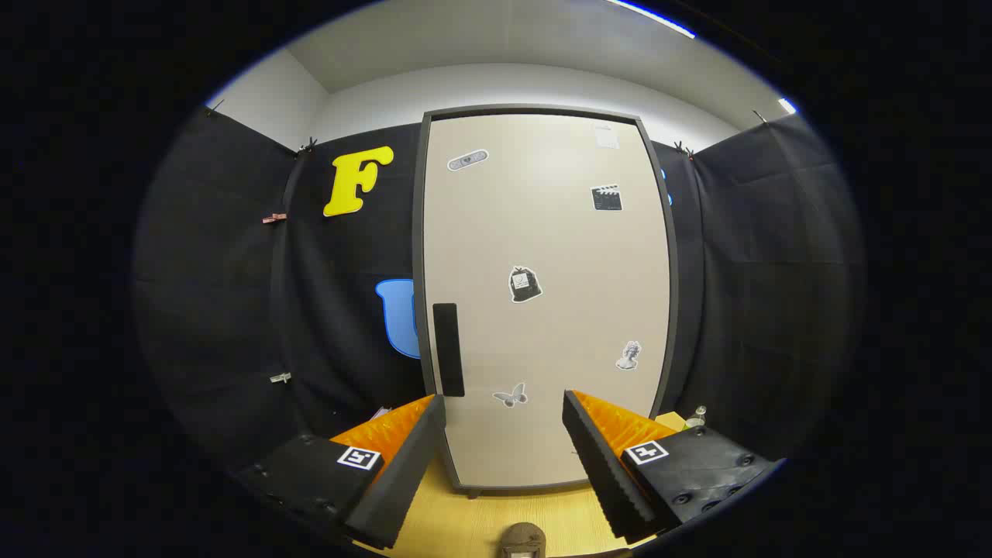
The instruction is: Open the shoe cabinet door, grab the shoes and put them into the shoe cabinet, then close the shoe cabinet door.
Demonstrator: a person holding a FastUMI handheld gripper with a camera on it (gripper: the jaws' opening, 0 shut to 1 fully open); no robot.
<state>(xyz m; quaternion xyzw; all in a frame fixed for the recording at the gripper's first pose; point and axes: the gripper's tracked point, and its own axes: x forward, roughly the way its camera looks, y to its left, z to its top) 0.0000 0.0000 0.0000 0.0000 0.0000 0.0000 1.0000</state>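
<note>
Just beyond spread gripper (504,411), closed cabinet door (542,310)

Hand-held gripper (504,403) spread wide, holding nothing. Beyond the fingers, tall beige shoe cabinet door with dark frame (542,232), closed, dotted with small stickers. Black vertical handle (448,350) near its left edge. Light wooden table (473,519) underneath.

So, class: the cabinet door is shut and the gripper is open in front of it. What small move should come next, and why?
Probably ease the open gripper forward and left toward the dark handle: the cabinet door is shut, and the gripper holds nothing.
</note>
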